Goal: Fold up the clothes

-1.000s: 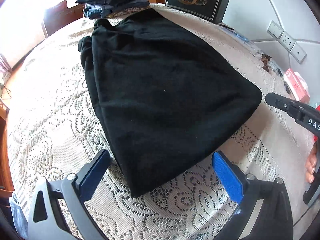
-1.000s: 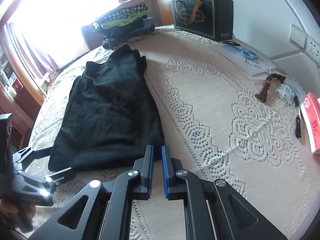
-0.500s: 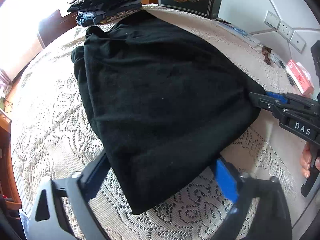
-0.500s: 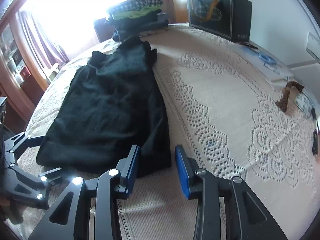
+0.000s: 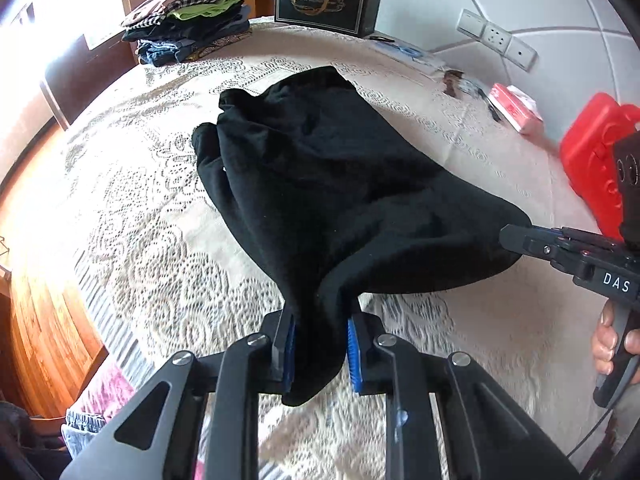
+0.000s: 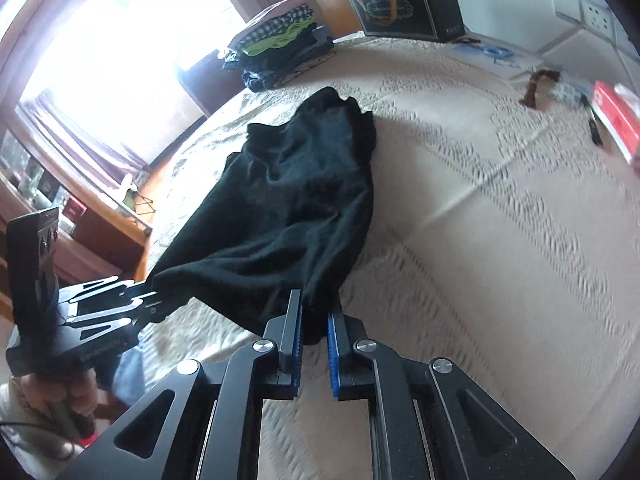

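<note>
A black garment (image 5: 320,184) lies partly on the lace-covered table (image 5: 152,240), its near edge lifted. My left gripper (image 5: 320,344) is shut on one near corner of the cloth. My right gripper (image 6: 314,332) is shut on the other near corner; it shows from the side in the left wrist view (image 5: 520,240). The garment (image 6: 296,200) hangs stretched between the two grippers, its far end bunched on the table. The left gripper also shows in the right wrist view (image 6: 148,300).
A stack of folded clothes (image 5: 188,20) sits at the far table edge, beside a dark gift box (image 5: 328,0). Small items and a red-and-white box (image 5: 516,108) lie at the right by the wall. A wooden floor (image 5: 44,320) lies left of the table.
Both grippers closed on the near corners of the black garment and lifted them. The cloth was flat before; now its near edge is raised and pulled toward me.
</note>
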{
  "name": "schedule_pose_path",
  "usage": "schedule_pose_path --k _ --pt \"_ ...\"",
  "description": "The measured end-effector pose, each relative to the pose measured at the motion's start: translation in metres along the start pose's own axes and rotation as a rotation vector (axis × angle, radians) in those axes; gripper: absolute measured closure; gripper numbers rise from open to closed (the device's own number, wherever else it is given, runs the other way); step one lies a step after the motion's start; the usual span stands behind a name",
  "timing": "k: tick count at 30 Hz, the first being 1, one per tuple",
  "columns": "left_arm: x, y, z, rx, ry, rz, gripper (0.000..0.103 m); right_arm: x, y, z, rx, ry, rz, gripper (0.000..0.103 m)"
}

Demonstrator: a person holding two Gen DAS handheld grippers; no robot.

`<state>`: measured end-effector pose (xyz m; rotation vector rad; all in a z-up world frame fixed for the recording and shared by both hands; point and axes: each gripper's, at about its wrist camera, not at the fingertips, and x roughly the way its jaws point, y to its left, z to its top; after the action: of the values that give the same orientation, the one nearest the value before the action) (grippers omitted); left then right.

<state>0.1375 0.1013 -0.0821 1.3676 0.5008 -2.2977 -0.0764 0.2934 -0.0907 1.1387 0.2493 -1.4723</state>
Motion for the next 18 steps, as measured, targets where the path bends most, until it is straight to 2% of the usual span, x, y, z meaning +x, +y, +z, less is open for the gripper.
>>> schedule_pose_path --k 2,5,8,11,15,18 --pt "-0.005 0.004 0.001 0.001 0.001 -0.011 0.083 -0.011 0.008 -0.011 -0.001 0.011 0.008 0.093" --pt "-0.003 0.013 0.027 -0.009 -0.032 -0.018 0.084 -0.017 0.018 0.004 -0.030 -0.010 -0.005 0.093" --pt "0.004 0.032 0.074 -0.051 -0.069 -0.047 0.084 -0.016 0.026 0.045 -0.068 -0.071 -0.018 0.093" --pt "0.024 0.056 0.123 -0.098 -0.088 -0.044 0.084 0.001 0.025 0.100 -0.075 -0.104 -0.014 0.093" --pt "0.069 0.092 0.168 -0.180 -0.088 0.052 0.084 0.050 0.009 0.165 -0.026 -0.105 -0.015 0.093" --pt "0.100 0.118 0.181 -0.258 -0.056 0.072 0.084 0.093 -0.006 0.195 0.019 -0.104 0.003 0.092"
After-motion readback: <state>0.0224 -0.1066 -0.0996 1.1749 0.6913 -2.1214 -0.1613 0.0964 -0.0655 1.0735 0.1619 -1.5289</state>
